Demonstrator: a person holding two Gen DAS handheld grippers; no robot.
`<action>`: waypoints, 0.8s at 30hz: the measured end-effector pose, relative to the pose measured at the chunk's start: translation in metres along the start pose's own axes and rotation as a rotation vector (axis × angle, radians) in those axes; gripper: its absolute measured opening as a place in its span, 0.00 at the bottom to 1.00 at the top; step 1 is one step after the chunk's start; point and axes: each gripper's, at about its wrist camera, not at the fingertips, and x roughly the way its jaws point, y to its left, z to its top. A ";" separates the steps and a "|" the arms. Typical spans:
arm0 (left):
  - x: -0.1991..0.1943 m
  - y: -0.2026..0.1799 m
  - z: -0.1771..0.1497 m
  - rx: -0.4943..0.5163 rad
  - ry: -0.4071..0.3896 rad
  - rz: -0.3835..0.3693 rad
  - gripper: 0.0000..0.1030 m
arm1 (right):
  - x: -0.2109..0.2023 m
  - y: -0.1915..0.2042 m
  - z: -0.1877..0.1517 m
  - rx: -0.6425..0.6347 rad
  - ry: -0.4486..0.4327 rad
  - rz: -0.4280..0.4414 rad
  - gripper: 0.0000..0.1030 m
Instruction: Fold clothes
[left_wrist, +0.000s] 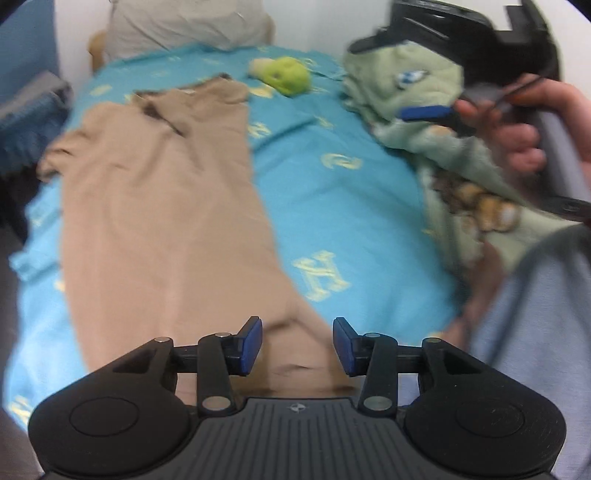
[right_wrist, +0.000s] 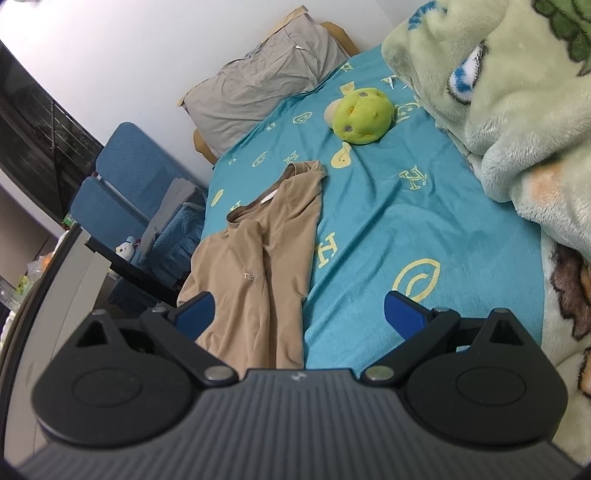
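Tan jersey, a long-sleeved top (left_wrist: 162, 206), lay lengthwise down the left half of the bed (left_wrist: 332, 192), already doubled along its length, collar at twelve o'clock and hem at six. The left gripper (left_wrist: 297, 347) hovered just above that hem with its blue fingers (left_wrist: 251, 345) spread and nothing between them, probably lined up to take the lower edge for a fold toward the collar. The right gripper (right_wrist: 299, 314), held high at the two o'clock side of the left wrist view, likewise had its fingers wide apart and empty; it seemed to be kept clear of the cloth while looking down the bed from above. Left wrist footage was blurred, so finer creases could not be read.

The surface was a turquoise sheet printed with pale yellow letters and leaf shapes. A green plush toy (right_wrist: 360, 116) sat near the head end, at twelve o'clock from the top, and a grey pillow (right_wrist: 266, 70) leaned against the white wall beyond. A pale green fleece blanket (right_wrist: 509, 122) was heaped along the three o'clock edge. Blue chairs (right_wrist: 125, 184) stood beside the bed at nine o'clock.
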 end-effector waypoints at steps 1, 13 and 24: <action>0.003 0.003 0.002 0.016 0.008 0.016 0.44 | 0.000 0.000 0.000 0.002 0.003 0.002 0.97; 0.042 -0.001 0.011 0.094 0.152 0.066 0.01 | 0.004 -0.008 -0.002 0.061 0.028 0.011 0.97; 0.049 -0.021 -0.001 -0.043 0.211 -0.090 0.02 | 0.005 -0.006 -0.002 0.050 0.031 0.016 0.97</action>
